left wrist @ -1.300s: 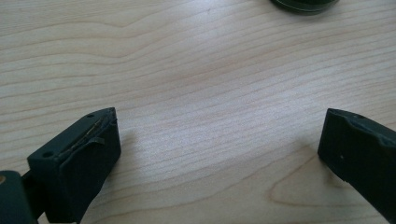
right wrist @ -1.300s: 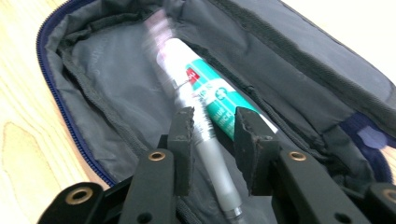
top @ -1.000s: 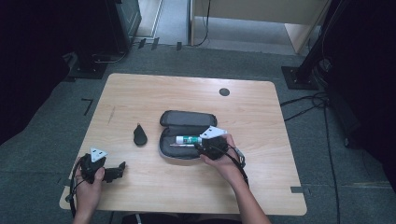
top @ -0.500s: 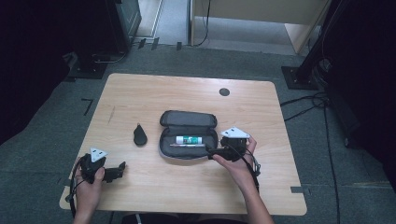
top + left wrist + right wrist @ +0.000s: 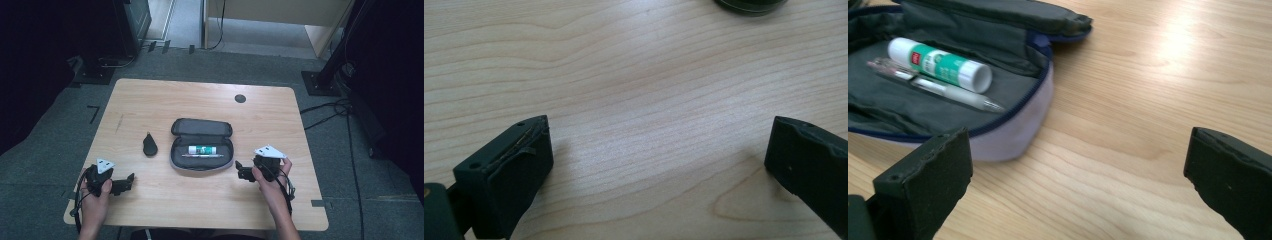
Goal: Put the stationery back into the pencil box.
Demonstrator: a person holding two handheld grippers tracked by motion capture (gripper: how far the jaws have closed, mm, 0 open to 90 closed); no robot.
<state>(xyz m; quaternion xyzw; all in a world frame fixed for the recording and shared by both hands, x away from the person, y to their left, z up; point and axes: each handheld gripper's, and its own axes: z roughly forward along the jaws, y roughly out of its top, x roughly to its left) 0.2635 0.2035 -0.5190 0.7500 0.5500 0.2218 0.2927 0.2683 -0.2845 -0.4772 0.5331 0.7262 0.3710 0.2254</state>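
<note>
A glue stick (image 5: 201, 149) lies in the open pencil case (image 5: 180, 161) mid-table (image 5: 200, 100), a pen (image 5: 202, 155) just before it; my right gripper (image 5: 239, 170) sits right of the case, my left gripper (image 5: 131, 180) far left

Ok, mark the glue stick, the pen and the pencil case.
glue stick (image 5: 938, 65), right gripper view, on its green label.
pen (image 5: 955, 96), right gripper view, on its pale barrel.
pencil case (image 5: 201, 127), high view, on its open lid.

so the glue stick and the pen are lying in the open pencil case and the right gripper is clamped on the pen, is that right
Not quite. The right gripper holds nothing: in the right gripper view its jaws stand wide apart over bare table beside the pencil case. The glue stick and pen do lie inside.
</note>
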